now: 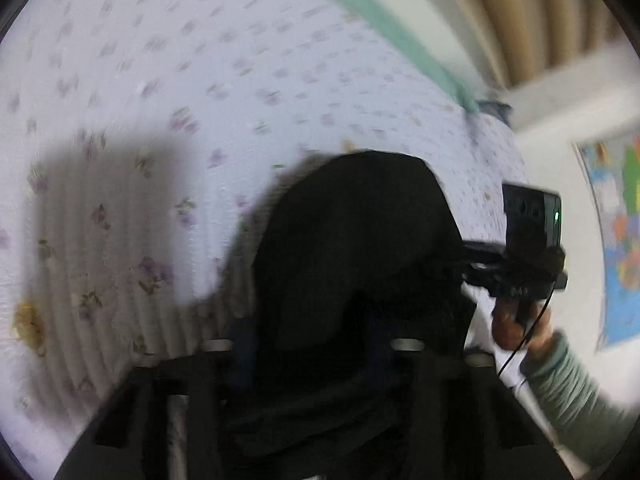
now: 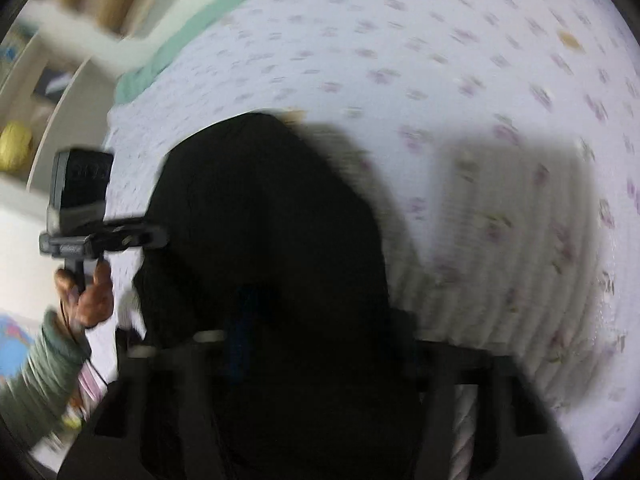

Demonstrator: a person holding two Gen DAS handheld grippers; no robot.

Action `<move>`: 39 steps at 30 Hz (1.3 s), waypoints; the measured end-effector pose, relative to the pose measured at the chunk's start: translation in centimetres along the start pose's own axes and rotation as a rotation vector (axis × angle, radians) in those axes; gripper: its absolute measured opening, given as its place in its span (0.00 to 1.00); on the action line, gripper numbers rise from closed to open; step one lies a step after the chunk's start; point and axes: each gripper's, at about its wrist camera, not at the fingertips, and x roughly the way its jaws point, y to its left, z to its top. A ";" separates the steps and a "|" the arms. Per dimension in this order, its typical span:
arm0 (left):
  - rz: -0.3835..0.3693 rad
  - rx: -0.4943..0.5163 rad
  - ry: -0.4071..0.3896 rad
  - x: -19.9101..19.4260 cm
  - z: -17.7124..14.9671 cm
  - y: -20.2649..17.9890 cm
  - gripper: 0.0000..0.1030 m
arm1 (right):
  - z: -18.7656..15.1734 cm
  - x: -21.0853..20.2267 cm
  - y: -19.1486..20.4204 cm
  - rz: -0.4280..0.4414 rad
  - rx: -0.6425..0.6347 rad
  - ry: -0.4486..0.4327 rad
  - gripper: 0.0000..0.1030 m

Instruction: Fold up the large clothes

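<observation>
black garment (image 1: 360, 248) held by two hand-held grippers.

Motion blur smears both views. The black garment (image 1: 360, 248) covers the fingertips of the left tool (image 1: 316, 364) and of the right tool (image 2: 304, 360), so neither grip can be read. The bed's floral sheet (image 1: 200, 80) is streaked.
</observation>
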 end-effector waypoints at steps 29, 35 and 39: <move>0.221 0.254 -0.101 -12.0 -34.4 -17.1 0.18 | -33.8 -12.3 21.9 -0.369 -0.312 -0.226 0.20; 0.241 0.262 -0.144 -11.0 -37.6 -16.1 0.21 | -36.6 -12.8 21.0 -0.321 -0.279 -0.294 0.22; 0.222 0.259 -0.175 -10.3 -39.6 -14.5 0.21 | -38.1 -11.9 20.2 -0.283 -0.264 -0.332 0.24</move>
